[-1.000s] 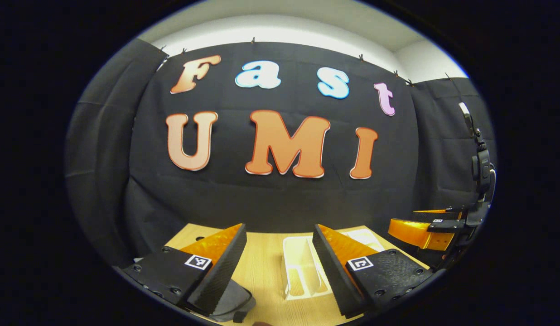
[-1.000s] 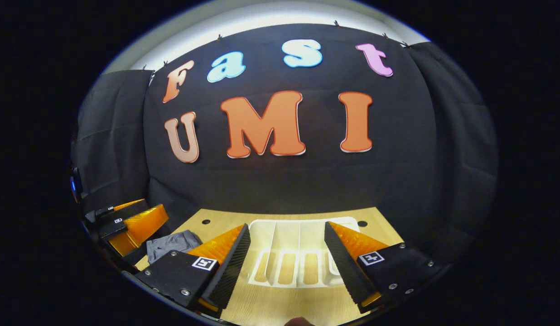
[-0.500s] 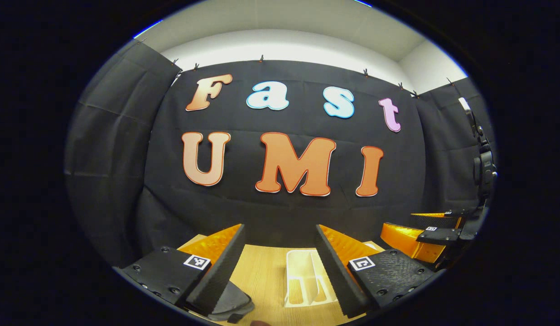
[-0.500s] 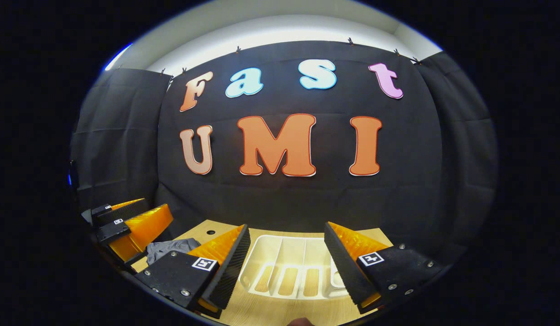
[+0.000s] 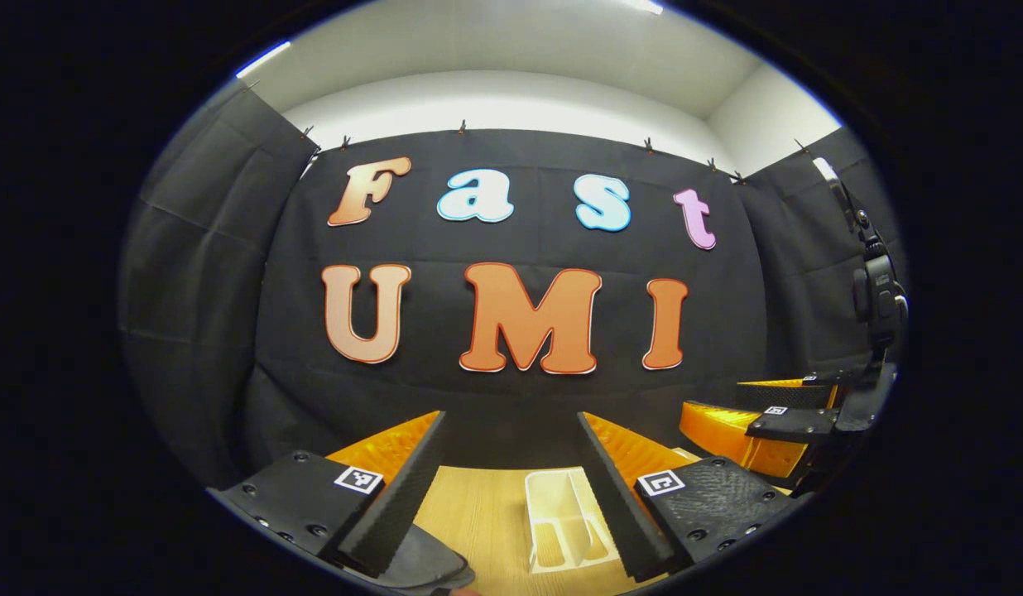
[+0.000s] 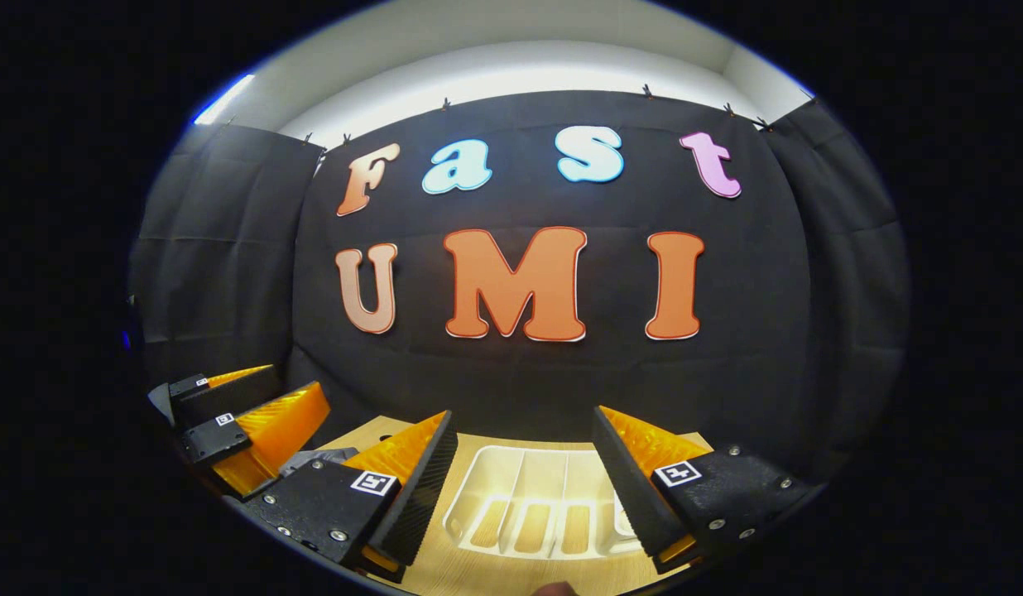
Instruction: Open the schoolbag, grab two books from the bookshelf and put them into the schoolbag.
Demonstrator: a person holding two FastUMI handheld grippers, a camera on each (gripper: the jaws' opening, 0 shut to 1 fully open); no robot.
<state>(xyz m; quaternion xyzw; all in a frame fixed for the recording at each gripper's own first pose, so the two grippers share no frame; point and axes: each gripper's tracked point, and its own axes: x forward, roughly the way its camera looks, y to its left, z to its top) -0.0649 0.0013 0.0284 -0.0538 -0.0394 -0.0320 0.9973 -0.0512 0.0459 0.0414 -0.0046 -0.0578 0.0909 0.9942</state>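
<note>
My left gripper (image 5: pixel 510 418) is open above the wooden table (image 5: pixel 478 513), nothing between its fingers. Below its left finger lies a corner of the grey schoolbag (image 5: pixel 429 567). The white bookshelf (image 5: pixel 565 517) stands ahead between the fingers. My right gripper (image 6: pixel 524 414) is also open and empty, held over the white bookshelf (image 6: pixel 536 505), whose slots are bare with the wood showing through. The grey schoolbag (image 6: pixel 313 457) peeks out to its left. The right gripper (image 5: pixel 760 422) appears at the right of the left gripper view, and the left gripper (image 6: pixel 247 414) at the left of the right gripper view.
The booth's black cloth wall closes the far side of the table (image 6: pixel 379 430), just behind the bookshelf. Black cloth also hangs on both sides. A black mount (image 5: pixel 876 298) rises above the right gripper.
Both views have tipped upward: table, bookshelf and schoolbag have slid lower and more ceiling shows. Both grippers stay open and empty.
</note>
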